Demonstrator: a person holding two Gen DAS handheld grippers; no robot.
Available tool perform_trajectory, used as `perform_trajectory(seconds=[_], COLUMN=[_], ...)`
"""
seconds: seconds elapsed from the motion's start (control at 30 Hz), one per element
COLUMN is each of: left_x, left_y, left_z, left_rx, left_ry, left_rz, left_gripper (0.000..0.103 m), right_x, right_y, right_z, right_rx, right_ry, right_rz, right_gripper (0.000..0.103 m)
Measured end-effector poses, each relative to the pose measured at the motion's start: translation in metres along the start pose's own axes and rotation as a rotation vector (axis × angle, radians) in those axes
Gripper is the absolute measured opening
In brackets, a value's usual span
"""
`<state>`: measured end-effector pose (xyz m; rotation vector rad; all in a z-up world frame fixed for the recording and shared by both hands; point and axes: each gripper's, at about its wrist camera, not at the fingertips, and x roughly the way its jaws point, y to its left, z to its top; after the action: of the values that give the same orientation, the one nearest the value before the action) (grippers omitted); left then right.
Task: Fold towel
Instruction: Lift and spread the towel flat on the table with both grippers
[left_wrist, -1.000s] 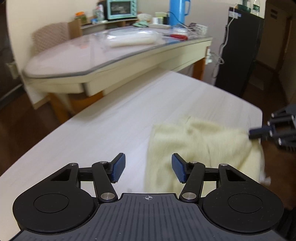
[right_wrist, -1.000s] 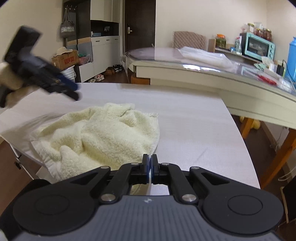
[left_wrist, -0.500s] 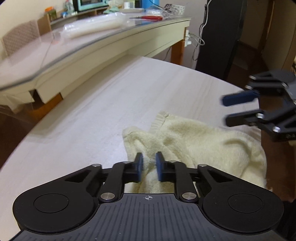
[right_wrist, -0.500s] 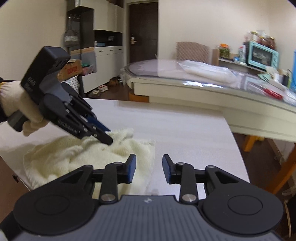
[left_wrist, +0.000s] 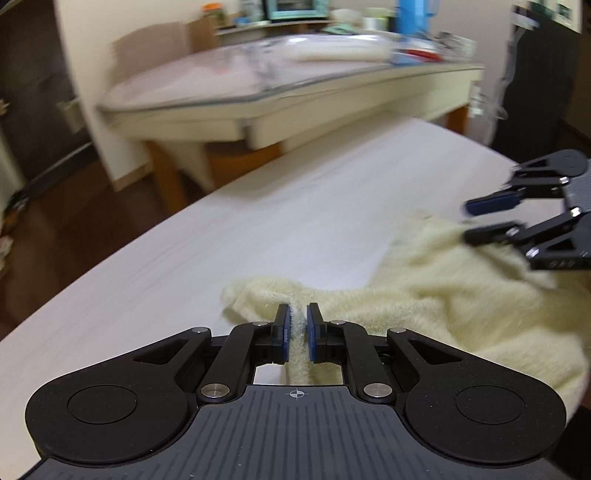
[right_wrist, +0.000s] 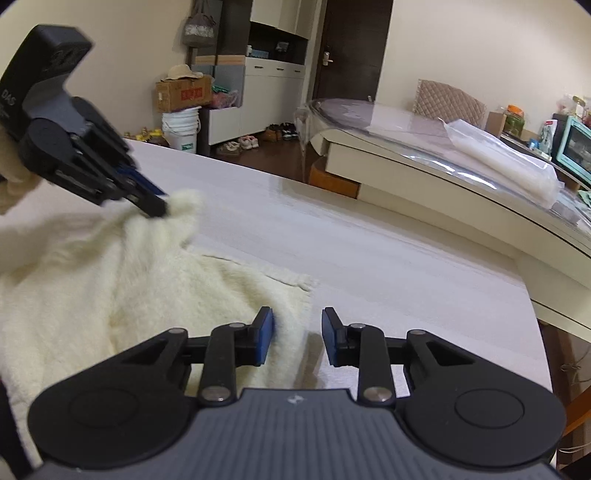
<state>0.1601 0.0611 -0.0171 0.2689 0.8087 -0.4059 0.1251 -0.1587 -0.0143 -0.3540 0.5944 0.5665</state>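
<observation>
A cream fluffy towel (left_wrist: 443, 288) lies crumpled on the pale wooden table (left_wrist: 295, 206). My left gripper (left_wrist: 297, 325) is shut on one corner of the towel and holds it lifted off the table; in the right wrist view it (right_wrist: 155, 203) shows at upper left with the towel corner raised. My right gripper (right_wrist: 297, 336) is open, with the towel's other near edge (right_wrist: 291, 295) lying between and just ahead of its fingers. In the left wrist view the right gripper (left_wrist: 487, 218) hovers open over the towel's far right side.
A glass-topped table (right_wrist: 424, 147) stands just beyond the wooden table, with a plastic bag (right_wrist: 498, 158) and a teal oven (right_wrist: 572, 147) on it. The wooden table's right edge (right_wrist: 532, 306) is close. A box, bucket and shoes sit by the far cabinets (right_wrist: 258, 99).
My left gripper closed on a towel corner and lifted it up and away. My right gripper opened from shut and moved down toward the towel's near edge.
</observation>
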Motion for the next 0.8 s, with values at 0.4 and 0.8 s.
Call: perform_trajectory(seconds=[0.4,0.8], left_x=[-0.025,-0.004], left_y=[-0.001,0.015], left_z=[-0.033,-0.019], left_rx=[0.016,-0.017], left_ry=[0.010,-0.008], left_rz=[-0.051,-0.008], left_gripper=[0.010,0.016], right_x=[0.029,0.060], right_y=[0.010,-0.016], right_z=[0.034,0.039], right_rx=[-0.038,-0.010], right_ry=[-0.007,0.011], right_rz=[0.082,-0.111], right_gripper=[0.039,0.047])
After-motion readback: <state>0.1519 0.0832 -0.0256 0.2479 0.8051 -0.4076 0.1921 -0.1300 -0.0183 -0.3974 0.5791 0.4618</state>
